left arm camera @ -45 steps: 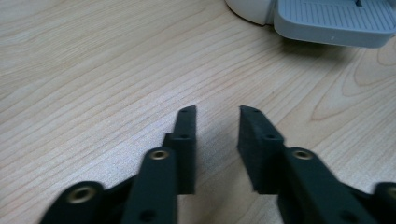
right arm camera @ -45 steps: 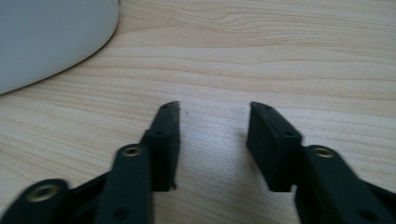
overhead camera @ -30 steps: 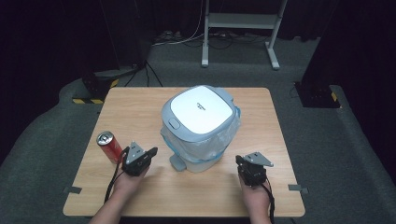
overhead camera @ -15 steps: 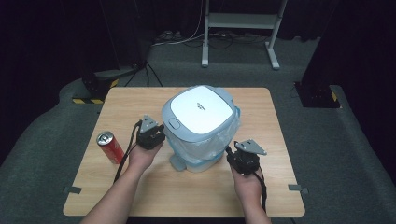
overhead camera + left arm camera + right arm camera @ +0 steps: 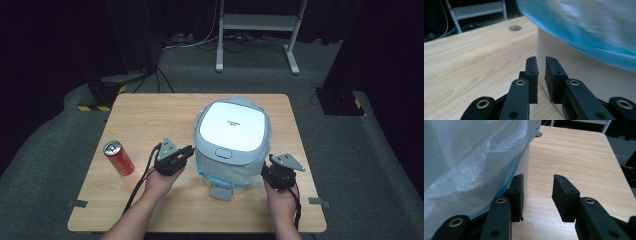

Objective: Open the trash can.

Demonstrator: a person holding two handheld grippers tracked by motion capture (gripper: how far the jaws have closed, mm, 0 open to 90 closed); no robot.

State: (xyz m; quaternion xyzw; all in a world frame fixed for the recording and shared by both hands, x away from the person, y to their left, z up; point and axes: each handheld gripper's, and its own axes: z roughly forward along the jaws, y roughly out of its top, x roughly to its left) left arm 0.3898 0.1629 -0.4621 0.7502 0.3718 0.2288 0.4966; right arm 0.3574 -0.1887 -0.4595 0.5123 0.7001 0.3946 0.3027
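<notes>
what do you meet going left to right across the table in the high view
red can → left gripper → lidded bin with a plastic liner → right gripper

Left gripper view: the blue bag (image 5: 584, 27) at upper right is smeared by motion blur and cut by the top and right edges. Right gripper view: the translucent bag (image 5: 471, 157) hides the bin (image 5: 524, 165) except a narrow white strip. High view: lettering on the bin lid (image 5: 232, 127) is too small to read; forearms are cut at the bottom edge.
</notes>
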